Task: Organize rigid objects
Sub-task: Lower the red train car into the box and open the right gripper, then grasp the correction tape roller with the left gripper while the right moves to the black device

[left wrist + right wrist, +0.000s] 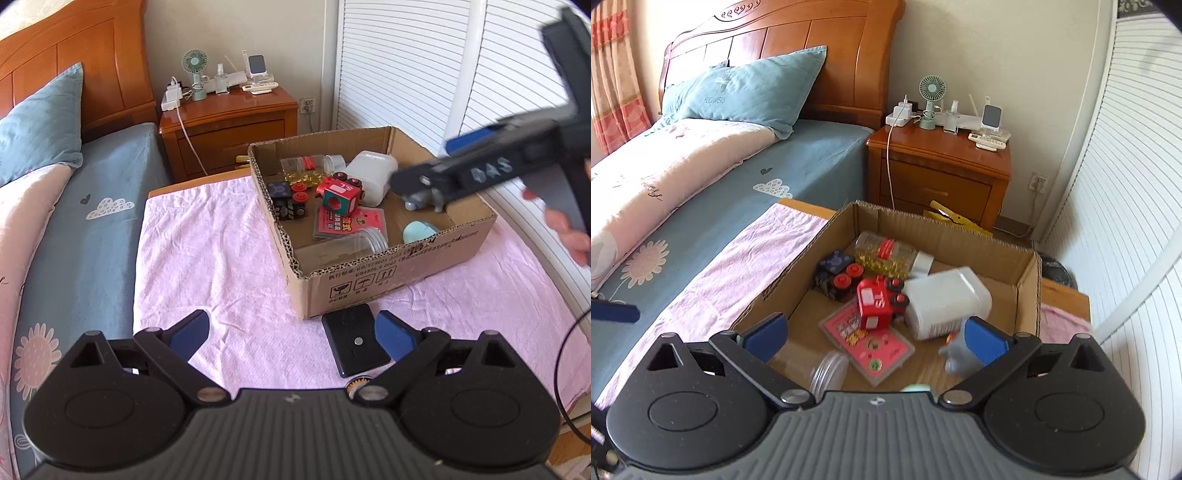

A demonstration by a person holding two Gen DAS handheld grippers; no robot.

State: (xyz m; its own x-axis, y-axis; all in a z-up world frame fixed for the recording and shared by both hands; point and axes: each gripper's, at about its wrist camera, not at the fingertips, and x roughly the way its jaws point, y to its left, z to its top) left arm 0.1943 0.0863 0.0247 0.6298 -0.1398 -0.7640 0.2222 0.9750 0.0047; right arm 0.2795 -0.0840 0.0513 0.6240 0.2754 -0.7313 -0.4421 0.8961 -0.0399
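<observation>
An open cardboard box [388, 273] stands on a pink cloth [207, 251]. It holds a red cube [338, 199], a black cube [286, 201], a white container [371, 175], a pill bottle [301, 164], a clear jar [354, 243], pink cards [349, 221], a mint object [417, 230] and a grey toy figure [424, 201]. A black flat device [354, 345] lies on the cloth before the box, touching my left gripper's right finger. My left gripper [291, 336] is open, low over the cloth. My right gripper [875, 336] is open above the box [1027, 295]; the grey figure [956, 354] sits by its right finger.
A bed with a blue sheet [85, 236] lies left of the cloth. A wooden nightstand [229, 129] with a fan and chargers stands behind. White louvered doors [424, 74] are at the right. A small round item [360, 382] lies under my left gripper's right arm.
</observation>
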